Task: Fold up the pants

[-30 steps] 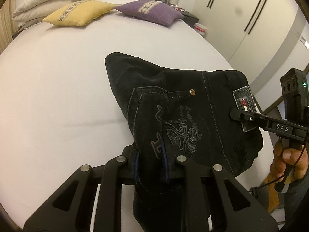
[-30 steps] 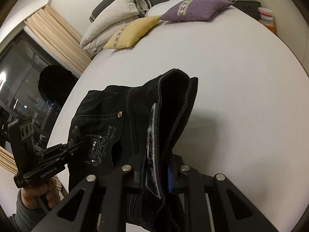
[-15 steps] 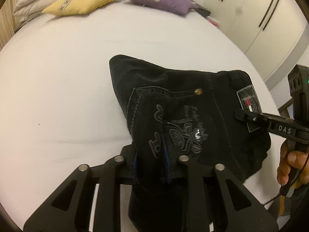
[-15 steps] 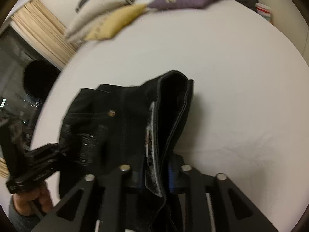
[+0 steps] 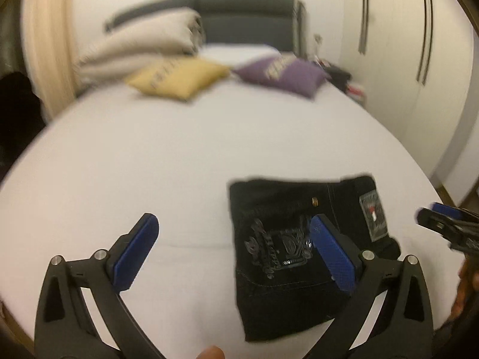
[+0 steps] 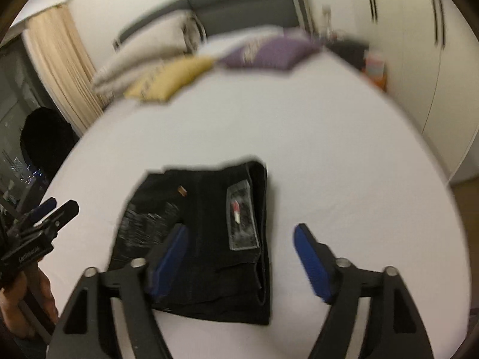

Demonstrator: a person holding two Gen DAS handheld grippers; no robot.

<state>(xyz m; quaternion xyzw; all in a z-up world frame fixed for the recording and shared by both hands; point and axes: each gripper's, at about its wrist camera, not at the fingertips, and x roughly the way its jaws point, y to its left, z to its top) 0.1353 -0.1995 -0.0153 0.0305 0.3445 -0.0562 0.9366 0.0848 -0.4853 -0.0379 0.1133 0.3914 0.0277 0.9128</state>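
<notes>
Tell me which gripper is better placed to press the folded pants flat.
Probably the right gripper. Its open fingers hover partly over the folded pants, beside the label patch. The left gripper, also open, mostly spans bare bed sheet, only its right finger overlapping the pants.

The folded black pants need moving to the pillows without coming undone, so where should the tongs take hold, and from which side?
Judging by its pose, grip the thick layered edge of the folded black pants beside the label patch, coming in from the right side over bare white bed. There the stacked layers show together, so one pinch probably holds the whole bundle.
</notes>
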